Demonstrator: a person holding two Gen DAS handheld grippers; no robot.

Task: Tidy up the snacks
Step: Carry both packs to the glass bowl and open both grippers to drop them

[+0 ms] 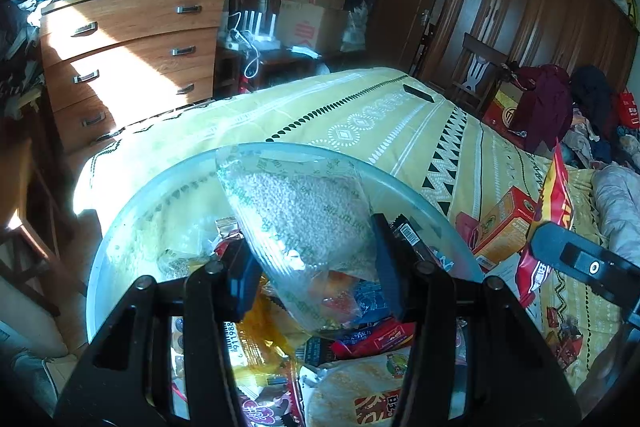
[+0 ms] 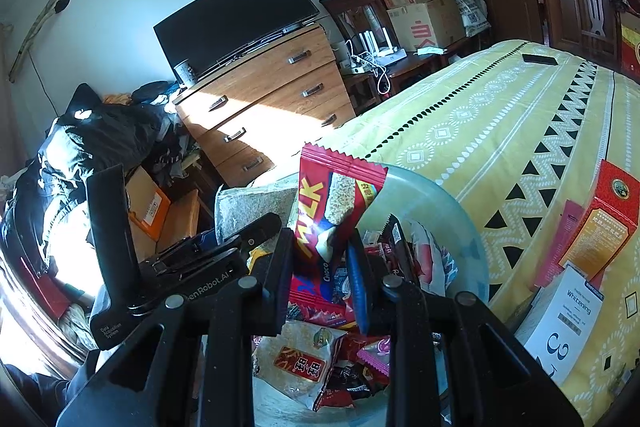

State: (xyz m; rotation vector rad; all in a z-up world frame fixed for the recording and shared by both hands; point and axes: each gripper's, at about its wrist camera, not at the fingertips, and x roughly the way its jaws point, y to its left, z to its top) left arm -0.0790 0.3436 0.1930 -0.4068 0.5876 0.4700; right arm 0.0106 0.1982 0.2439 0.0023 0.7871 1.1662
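Both tools are over the clear bowl (image 1: 404,183) on the bed (image 1: 400,123), each one loaded — this looks like the dropping-in step of the tidy-up. The left tool (image 1: 316,267) is closed on a clear bag of pale pellets (image 1: 296,215), its pads pressed into the bag's lower part. The bag stands nearly upright, long axis running from the pads up toward the bowl's far rim, sealed top edge pointing up and away. The right tool (image 2: 324,267) is pinched narrow on a red milk-chocolate wafer packet (image 2: 340,195), and that packet stands up too, long axis vertical with a slight lean, crimped top edge highest. Both packs hang above a heap of wrappers already inside the bowl, which sits near the bed's near edge on the side toward the wooden dresser (image 2: 260,95).

What next? I'd judge each tool needs to dip a little and let go, so the packs land flat on the heap and not over the rim. An orange box (image 1: 504,227) lies on the bedspread just beside the bowl — likely one of the next pickups.
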